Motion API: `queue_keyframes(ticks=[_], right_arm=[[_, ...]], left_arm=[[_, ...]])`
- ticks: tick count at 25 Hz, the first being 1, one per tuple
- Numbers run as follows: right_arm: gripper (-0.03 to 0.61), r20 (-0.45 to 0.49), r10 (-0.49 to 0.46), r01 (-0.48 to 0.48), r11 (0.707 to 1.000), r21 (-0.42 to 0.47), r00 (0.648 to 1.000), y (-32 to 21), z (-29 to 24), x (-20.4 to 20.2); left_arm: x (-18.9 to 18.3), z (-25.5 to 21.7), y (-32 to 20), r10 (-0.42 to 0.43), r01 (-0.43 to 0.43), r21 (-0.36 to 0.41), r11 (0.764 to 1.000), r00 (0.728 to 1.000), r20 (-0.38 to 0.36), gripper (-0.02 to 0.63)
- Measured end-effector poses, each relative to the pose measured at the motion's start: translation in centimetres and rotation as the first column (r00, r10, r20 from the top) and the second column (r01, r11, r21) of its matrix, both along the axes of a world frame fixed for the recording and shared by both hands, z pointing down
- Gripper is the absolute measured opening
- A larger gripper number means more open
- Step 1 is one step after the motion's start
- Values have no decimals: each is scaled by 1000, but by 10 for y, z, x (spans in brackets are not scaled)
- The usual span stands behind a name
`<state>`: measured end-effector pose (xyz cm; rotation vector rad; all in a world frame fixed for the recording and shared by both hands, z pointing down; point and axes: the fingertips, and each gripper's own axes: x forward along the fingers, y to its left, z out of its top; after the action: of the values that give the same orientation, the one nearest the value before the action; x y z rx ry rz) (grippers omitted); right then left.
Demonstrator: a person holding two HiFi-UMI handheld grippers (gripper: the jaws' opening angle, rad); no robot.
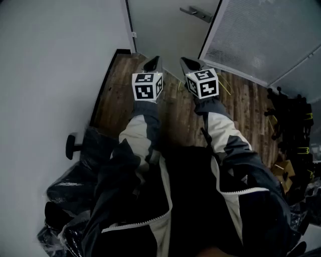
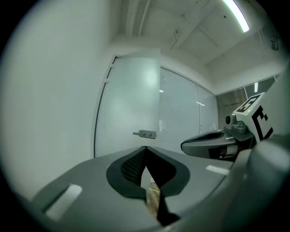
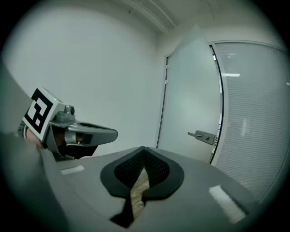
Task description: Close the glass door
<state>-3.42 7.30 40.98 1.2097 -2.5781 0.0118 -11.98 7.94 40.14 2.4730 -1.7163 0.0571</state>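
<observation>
Left gripper (image 2: 145, 149): jaws are sitting fully together, pads meeting at the tip and gripping nothing. Only a sliver of wood floor (image 1: 120, 95) is showing through the slot under them.

Right gripper (image 3: 143, 150): same, jaws pressed together, empty.

Both are pointing side by side toward the glass door (image 1: 165, 30), near each other but apart. Neither is touching the door or its handle (image 1: 196, 13).

The door is standing ahead of the tips. Its frosted leaf is sitting between the white wall (image 1: 50, 60) on the left and the blinded glass partition (image 1: 256, 35) on the right, at an angle to that partition. Can't tell whether the handle edge is seated in the frame.

The head view is cutting off the top of the door. The person's sleeves (image 1: 143, 135) are hiding the hands.

Bottom left, dark shiny plastic-wrapped stuff (image 1: 75, 185) is lying against the wall; I'm not making out what it is. At the right edge, black clutter (image 1: 291, 125) with yellow bits is too dark to identify.
</observation>
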Motion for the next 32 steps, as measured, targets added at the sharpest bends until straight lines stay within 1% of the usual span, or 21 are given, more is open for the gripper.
queue_keyframes(ticks=[6, 12, 15, 26, 29, 32], right_arm=[[2, -8, 12, -12, 1000, -1, 1000, -5, 1, 2], [5, 12, 33, -33, 999, 7, 999, -9, 1, 3], [21, 8, 37, -37, 999, 6, 999, -10, 3, 3], [9, 5, 66, -66, 998, 15, 998, -15, 1, 4], [8, -7, 67, -67, 998, 18, 998, -15, -1, 8], [9, -25, 63, -63, 998, 22, 998, -18, 1, 11]], left_arm=[[-2, 3, -3, -1, 1, -5, 1000, 1000, -6, 3], [-4, 7, -5, 2, -2, -11, 1000, 1000, -9, 3], [-4, 7, -6, 7, -7, -10, 1000, 1000, -8, 3], [-5, 8, -10, 32, -32, -7, 999, 999, -24, 3], [1, 8, -12, 45, -45, -5, 999, 999, -29, 3], [4, 7, -16, 57, -57, 0, 998, 997, -50, 3]])
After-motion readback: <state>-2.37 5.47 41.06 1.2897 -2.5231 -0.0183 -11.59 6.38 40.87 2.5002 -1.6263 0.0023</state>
